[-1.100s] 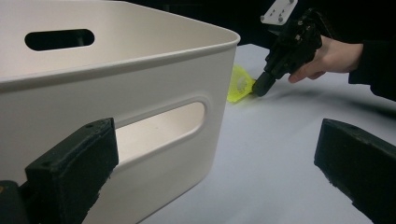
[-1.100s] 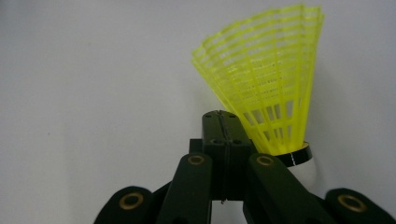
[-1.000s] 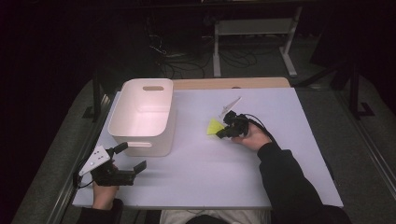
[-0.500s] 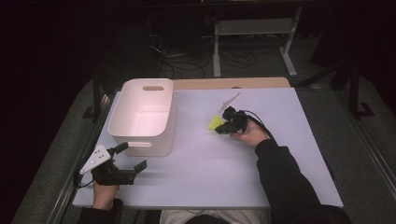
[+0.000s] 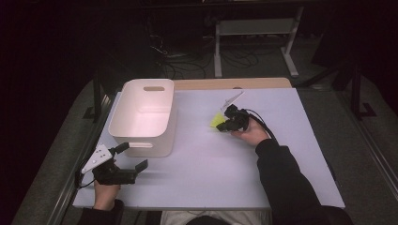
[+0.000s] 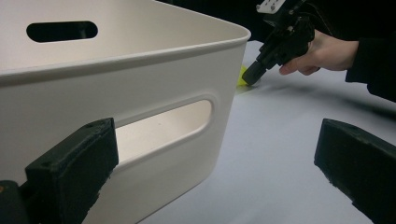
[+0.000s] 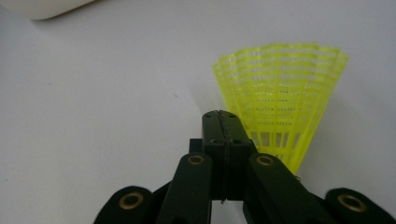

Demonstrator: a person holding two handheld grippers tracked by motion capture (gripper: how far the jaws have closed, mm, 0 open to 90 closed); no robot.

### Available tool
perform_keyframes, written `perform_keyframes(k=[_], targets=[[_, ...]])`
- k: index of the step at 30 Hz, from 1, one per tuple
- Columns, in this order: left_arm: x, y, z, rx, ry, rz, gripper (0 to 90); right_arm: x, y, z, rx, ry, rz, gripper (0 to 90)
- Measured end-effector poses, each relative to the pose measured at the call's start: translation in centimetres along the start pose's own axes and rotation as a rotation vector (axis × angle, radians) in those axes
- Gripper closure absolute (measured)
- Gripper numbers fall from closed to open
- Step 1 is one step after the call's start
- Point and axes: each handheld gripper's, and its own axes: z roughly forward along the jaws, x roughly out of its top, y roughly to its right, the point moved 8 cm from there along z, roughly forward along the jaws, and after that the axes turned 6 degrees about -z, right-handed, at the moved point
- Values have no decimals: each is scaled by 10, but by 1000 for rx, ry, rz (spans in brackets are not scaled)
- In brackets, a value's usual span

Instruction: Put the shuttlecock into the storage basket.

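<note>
A yellow plastic shuttlecock point(image 7: 285, 98) lies on its side on the white bench point(image 5: 211, 178), near the middle and at about 3 o'clock from the white storage bin point(image 5: 143, 117), well apart from it. The right gripper point(image 5: 229, 123) sits just beside it, jaws pressed together; in the right gripper view the 2 black jaws meet flat with nothing visible between them, and the mesh skirt fans out past their tips toward 1 o'clock. Whether they catch any part of the skirt's narrow end I cannot tell, since the base is hidden behind the jaws. Judging by its look, the shuttlecock is very light and its open lattice skirt is springy and thin: it should flex under a squeeze and could skid or roll away at a nudge. The firmer hold is likely the narrow end by the head, with gentle pressure rather than a pinch across the wide rim. The left gripper point(image 5: 124, 157) rests at the bench's near-left corner, at 6 o'clock from the bin, jaws spread wide and empty, facing the bin's handle slot point(image 6: 163, 123).
</note>
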Motion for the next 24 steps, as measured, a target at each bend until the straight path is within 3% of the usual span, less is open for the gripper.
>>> perform_keyframes(k=[5,18,22,24], targets=[[0,0,0,-1,0,1,0,0,0,-3,1,1,1,886],[0,1,-1,-7,-1,2,0,5,0,-34,-6,19,-17,849],[0,1,-1,-6,0,3,0,6,0,-41,9,7,-5,752],[0,1,-1,-7,-1,3,0,7,0,-44,15,-1,-7,662]])
